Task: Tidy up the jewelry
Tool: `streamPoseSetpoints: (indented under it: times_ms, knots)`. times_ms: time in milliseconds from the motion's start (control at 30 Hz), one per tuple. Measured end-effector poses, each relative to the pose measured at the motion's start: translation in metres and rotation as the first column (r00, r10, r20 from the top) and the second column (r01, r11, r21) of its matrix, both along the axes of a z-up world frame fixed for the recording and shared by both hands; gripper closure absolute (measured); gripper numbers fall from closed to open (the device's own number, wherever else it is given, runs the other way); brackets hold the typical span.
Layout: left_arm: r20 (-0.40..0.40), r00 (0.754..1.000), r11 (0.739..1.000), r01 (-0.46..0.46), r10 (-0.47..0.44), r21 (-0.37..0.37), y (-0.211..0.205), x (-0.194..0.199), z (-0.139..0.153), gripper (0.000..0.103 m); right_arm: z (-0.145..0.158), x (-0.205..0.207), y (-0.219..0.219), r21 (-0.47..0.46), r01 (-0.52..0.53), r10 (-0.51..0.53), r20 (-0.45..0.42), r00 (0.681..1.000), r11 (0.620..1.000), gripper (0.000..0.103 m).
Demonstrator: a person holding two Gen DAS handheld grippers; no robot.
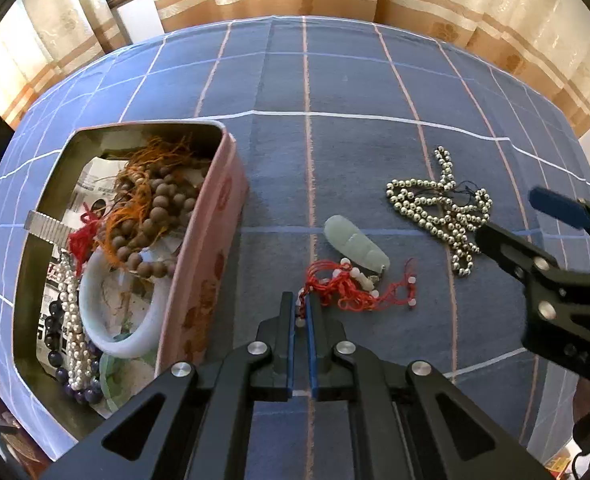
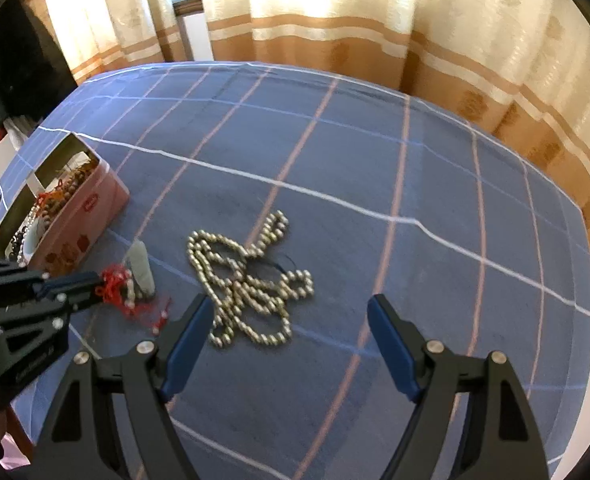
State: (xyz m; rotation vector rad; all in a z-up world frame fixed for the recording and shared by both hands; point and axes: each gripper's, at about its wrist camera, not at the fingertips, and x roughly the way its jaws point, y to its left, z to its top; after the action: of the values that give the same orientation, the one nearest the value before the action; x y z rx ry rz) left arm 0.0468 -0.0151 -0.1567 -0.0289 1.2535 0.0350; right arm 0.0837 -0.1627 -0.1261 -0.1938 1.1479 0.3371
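Observation:
A pale green jade pendant (image 1: 355,246) on a tangled red cord (image 1: 347,288) lies on the blue checked cloth. My left gripper (image 1: 302,300) is shut on the near end of that cord. In the right wrist view the left gripper (image 2: 97,280) meets the red cord (image 2: 115,280) beside the pendant (image 2: 139,266). A heap of silver beads (image 1: 443,208) lies to the right. My right gripper (image 2: 291,300) hangs open just above the silver beads (image 2: 251,280), with nothing between its fingers. In the left wrist view the right gripper (image 1: 519,222) stands at the heap's right edge.
A pink tin box (image 1: 203,248) stands open at the left, holding brown wooden beads (image 1: 155,208), a white bangle (image 1: 135,340), a pearl strand and purple beads. The same box (image 2: 83,220) shows far left in the right wrist view. Striped curtains hang behind the table's far edge.

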Motion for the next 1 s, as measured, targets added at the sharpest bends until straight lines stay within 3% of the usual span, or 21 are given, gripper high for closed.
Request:
streamPoseSetpoints:
  times_ms: [267, 333, 367, 433, 467, 700, 1000]
  knots:
    - [0.004, 1.0, 1.0, -0.001, 0.001, -0.002, 0.001, -0.009, 0.001, 0.099, -0.022, 0.008, 0.013, -0.022, -0.024, 0.023, -0.041, 0.999, 0.999, 0.022]
    - [0.012, 1.0, 1.0, 0.0, 0.0, 0.001, 0.002, -0.008, 0.002, 0.099, -0.023, 0.005, 0.012, -0.037, -0.03, 0.029, -0.029, 0.999, 0.999, 0.03]
    - [0.012, 1.0, 1.0, 0.001, -0.001, -0.003, 0.004, -0.007, 0.003, 0.099, -0.022, 0.002, 0.01, -0.03, -0.034, 0.033, -0.022, 0.999, 0.999, 0.038]
    - [0.013, 1.0, 1.0, 0.004, -0.004, -0.006, 0.004, -0.003, 0.004, 0.099, -0.018, 0.001, 0.007, -0.024, -0.031, 0.03, -0.022, 0.999, 0.999, 0.068]
    - [0.013, 1.0, 1.0, 0.01, -0.01, -0.01, 0.003, -0.003, 0.004, 0.099, -0.016, 0.002, 0.003, -0.025, -0.022, 0.021, -0.031, 0.999, 0.999, 0.089]
    - [0.038, 0.998, 0.999, 0.043, -0.043, -0.006, -0.002, 0.001, 0.02, 0.099, -0.007, -0.003, -0.016, 0.0, 0.031, -0.031, -0.047, 0.998, 1.0, 0.09]
    - [0.105, 0.993, 0.999, 0.05, -0.048, -0.017, 0.003, -0.008, 0.056, 0.099, 0.032, -0.012, -0.034, 0.061, 0.076, -0.077, 0.018, 0.997, 0.995, 0.09]
